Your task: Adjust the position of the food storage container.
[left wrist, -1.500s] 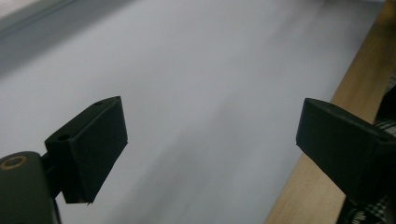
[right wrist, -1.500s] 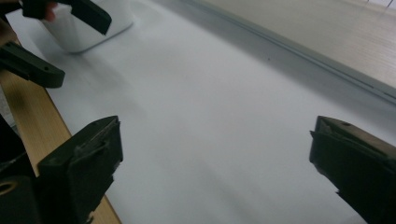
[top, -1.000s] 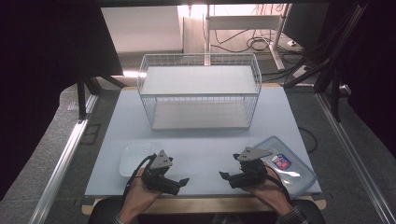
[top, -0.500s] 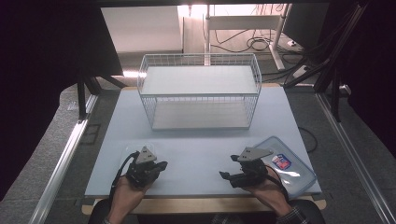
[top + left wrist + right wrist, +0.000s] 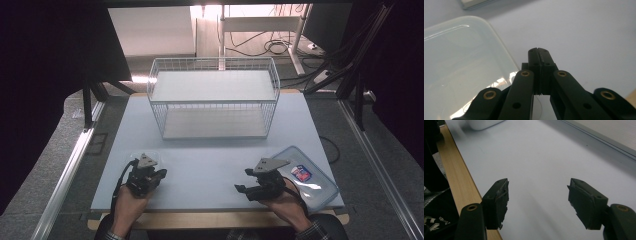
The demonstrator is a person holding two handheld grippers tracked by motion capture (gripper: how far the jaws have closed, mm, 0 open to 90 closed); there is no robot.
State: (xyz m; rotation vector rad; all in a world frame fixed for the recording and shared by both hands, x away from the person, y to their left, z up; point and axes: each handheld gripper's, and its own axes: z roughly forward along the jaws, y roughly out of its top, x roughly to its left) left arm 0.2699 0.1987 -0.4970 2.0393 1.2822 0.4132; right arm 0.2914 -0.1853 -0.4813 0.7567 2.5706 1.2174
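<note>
My left gripper (image 5: pixel 159 175) is at the front left of the table, shut with nothing between its jaws. In the left gripper view its closed tips (image 5: pixel 539 51) hover just past the rim of a translucent white container (image 5: pixel 461 62), which also peeks out beside the hand (image 5: pixel 132 160) in the high view. My right gripper (image 5: pixel 242 181) is at the front right, pointing left. Its jaws (image 5: pixel 537 195) stand open over bare table and have just been closing, with nothing between them.
A white wire basket (image 5: pixel 215 97) stands at the back middle of the pale blue table (image 5: pixel 210 155). A clear box with a blue rim (image 5: pixel 312 187) lies at the front right, holding a small red and blue item (image 5: pixel 301 173). The wooden front edge (image 5: pixel 456 170) runs close by.
My left gripper has moved left along the front of the table to the translucent container, and its jaws have shut. The right hand stays where it was.
</note>
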